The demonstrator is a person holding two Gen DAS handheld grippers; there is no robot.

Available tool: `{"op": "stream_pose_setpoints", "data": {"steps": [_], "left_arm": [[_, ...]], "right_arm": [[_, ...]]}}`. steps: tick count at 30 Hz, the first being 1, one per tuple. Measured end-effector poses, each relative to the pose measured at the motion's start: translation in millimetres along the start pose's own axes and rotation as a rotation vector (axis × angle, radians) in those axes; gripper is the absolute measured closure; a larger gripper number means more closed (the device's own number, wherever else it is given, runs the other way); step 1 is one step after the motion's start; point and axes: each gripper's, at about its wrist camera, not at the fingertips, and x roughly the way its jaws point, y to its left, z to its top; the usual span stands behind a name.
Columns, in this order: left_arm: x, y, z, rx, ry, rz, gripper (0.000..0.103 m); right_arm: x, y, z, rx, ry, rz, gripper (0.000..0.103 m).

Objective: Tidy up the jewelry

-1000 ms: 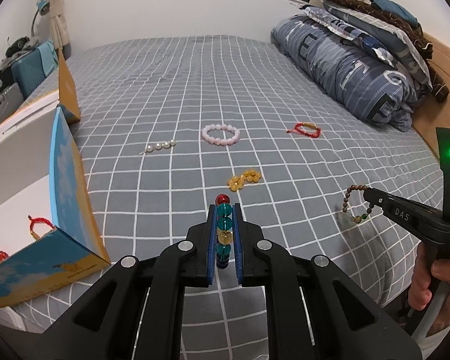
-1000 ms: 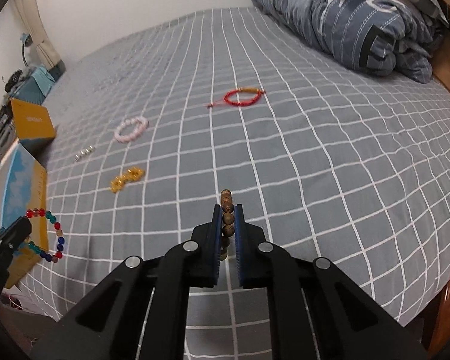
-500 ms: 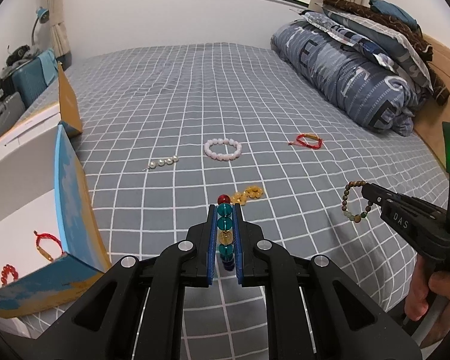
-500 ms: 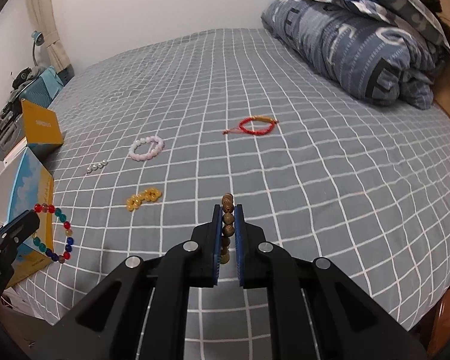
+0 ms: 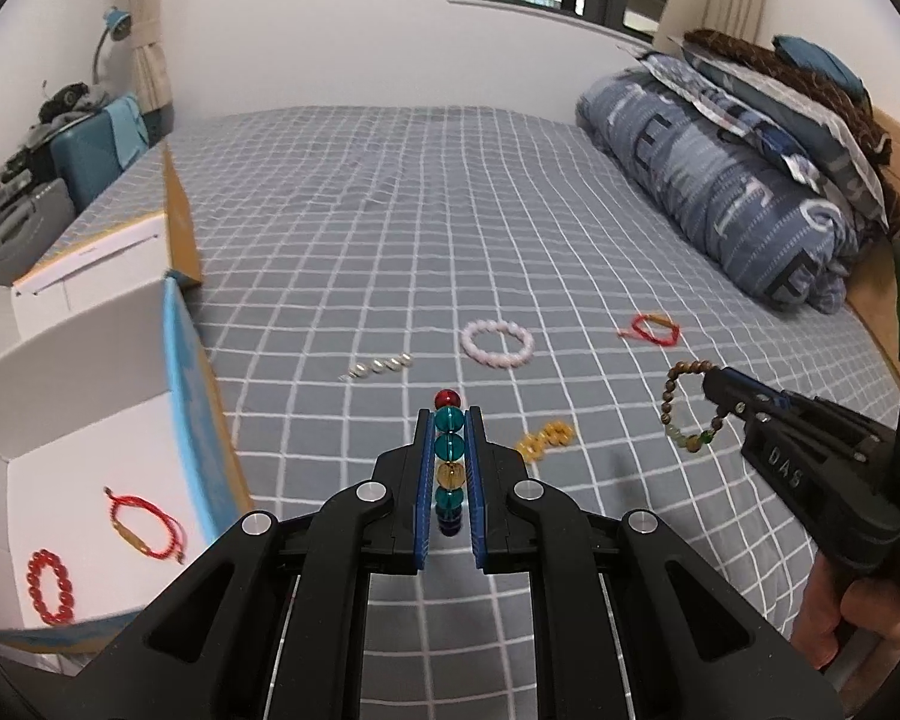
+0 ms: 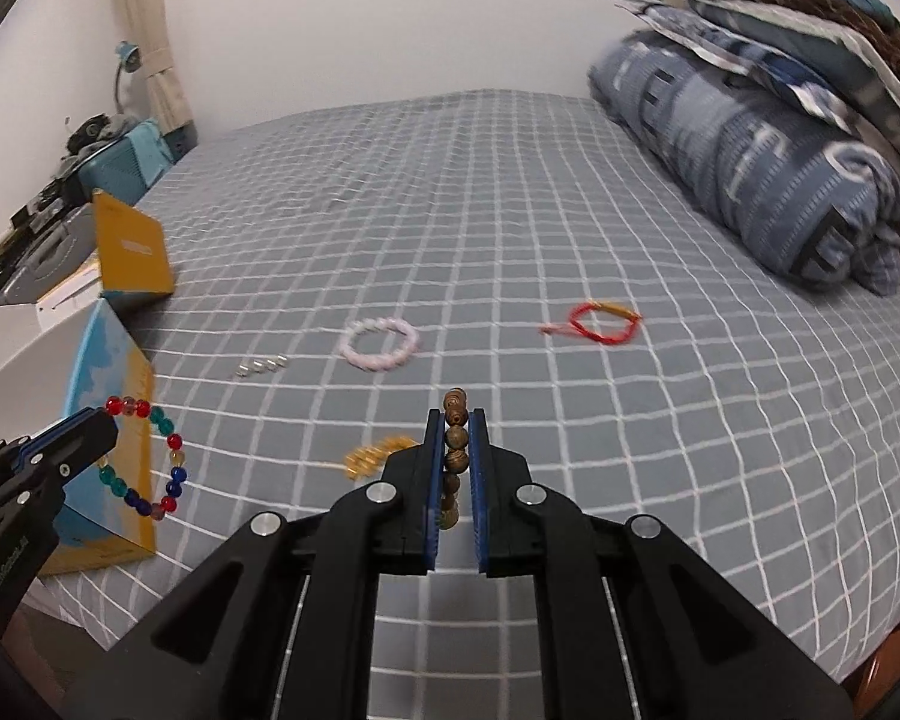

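My left gripper [image 5: 449,420] is shut on a multicolour glass bead bracelet [image 5: 449,459], held above the bed; it also shows in the right wrist view [image 6: 150,459]. My right gripper [image 6: 455,420] is shut on a brown wooden bead bracelet [image 6: 455,456], which hangs from it in the left wrist view [image 5: 684,408]. On the grey checked bedspread lie a pink bead bracelet [image 5: 498,343], a red cord bracelet [image 5: 654,329], a row of pearls [image 5: 378,366] and an amber bracelet [image 5: 546,439]. An open white box [image 5: 90,456] at the left holds a red cord bracelet [image 5: 144,531] and a red bead bracelet [image 5: 51,585].
The box has blue and yellow outer walls [image 6: 120,420]; its lid [image 6: 132,252] stands behind it. A rolled blue duvet [image 5: 720,180] and pillows lie at the right. A suitcase and clutter [image 5: 60,138] stand off the bed's left side.
Both grippers have risen and drawn back with their bracelets. The left gripper has turned towards the box, so more of the box's inside shows.
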Motion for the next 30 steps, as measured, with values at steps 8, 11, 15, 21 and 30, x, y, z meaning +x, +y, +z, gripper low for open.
{"op": "stream_pose_setpoints", "data": {"steps": [8,11,15,21,30], "left_arm": [[-32,41,16,-0.049,-0.062,0.055,0.094],[-48,60,14,-0.071,-0.082,0.081,0.094],[-76,87,10,-0.106,-0.112,0.128,0.094],[-100,132,2,-0.164,-0.124,0.223,0.094],[-99,207,-22,-0.259,-0.077,0.339,0.093]], "right_arm": [[-5,65,21,-0.062,-0.034,0.081,0.095],[-8,91,24,-0.086,-0.042,0.117,0.095],[-12,124,27,-0.113,-0.052,0.169,0.095],[-14,183,26,-0.17,-0.056,0.25,0.095],[-5,263,10,-0.271,-0.03,0.349,0.096]]}}
